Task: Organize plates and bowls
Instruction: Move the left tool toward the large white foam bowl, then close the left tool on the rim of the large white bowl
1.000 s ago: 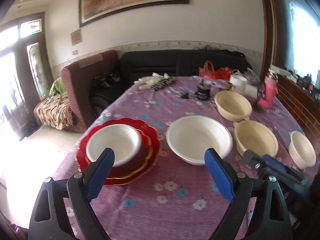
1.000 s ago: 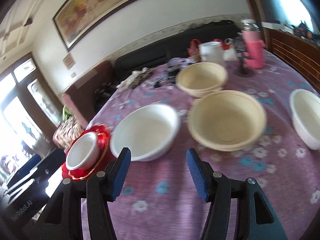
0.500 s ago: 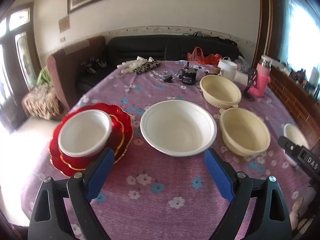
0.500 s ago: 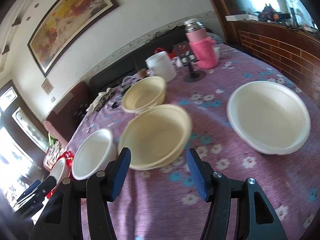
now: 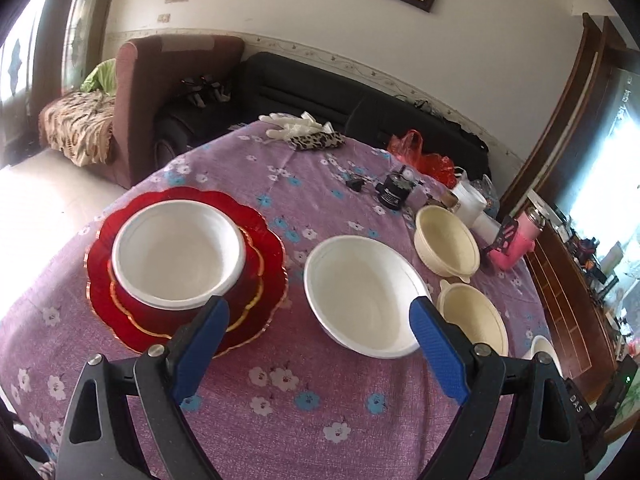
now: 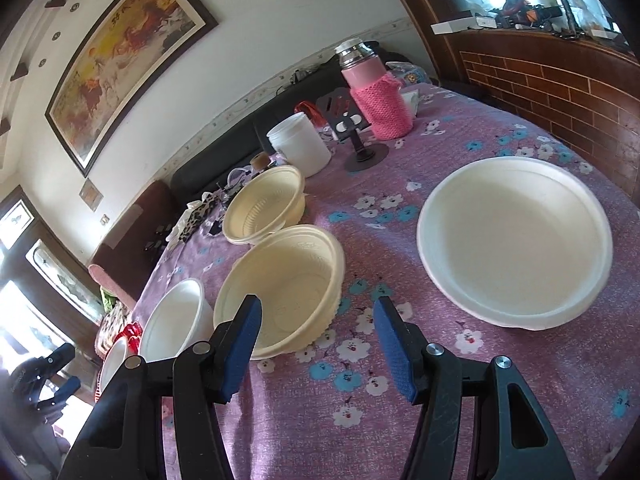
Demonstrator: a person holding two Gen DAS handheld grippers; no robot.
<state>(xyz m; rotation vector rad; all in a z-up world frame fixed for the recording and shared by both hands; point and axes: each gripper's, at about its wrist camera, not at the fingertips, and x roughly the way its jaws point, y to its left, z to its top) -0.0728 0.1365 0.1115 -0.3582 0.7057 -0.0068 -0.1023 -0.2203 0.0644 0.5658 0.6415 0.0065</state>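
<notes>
A: On the purple flowered tablecloth (image 5: 280,396), seen from the left wrist, what sits where?

B: At the left a white bowl (image 5: 179,256) sits in a red bowl, and that stands on red scalloped plates (image 5: 272,256). Just right of them is a wide white bowl (image 5: 360,292), apart from the stack. Further right are two cream bowls, the far cream bowl (image 5: 446,244) and the near cream bowl (image 5: 472,320), close together. A pink flask (image 5: 516,246) stands beyond them.

A: And the left gripper (image 5: 316,334)?

B: Its blue pads are spread wide with nothing between them. It hangs above the cloth, the near rim of the wide white bowl showing between the pads.

A: From the right wrist?

B: Across the same cloth (image 6: 440,420) a large shallow white bowl (image 6: 516,240) lies to the right. The near cream bowl (image 6: 280,288) is left of centre, the far cream bowl (image 6: 266,210) just behind it, nearly touching. Left again is the wide white bowl (image 6: 180,320), then a sliver of the red stack (image 6: 130,334).

A: The right gripper (image 6: 316,338)?

B: Partly parted and empty, over bare cloth beside the near cream bowl. Its left pad overlaps that bowl's rim in the picture; I cannot tell whether it touches.
</notes>
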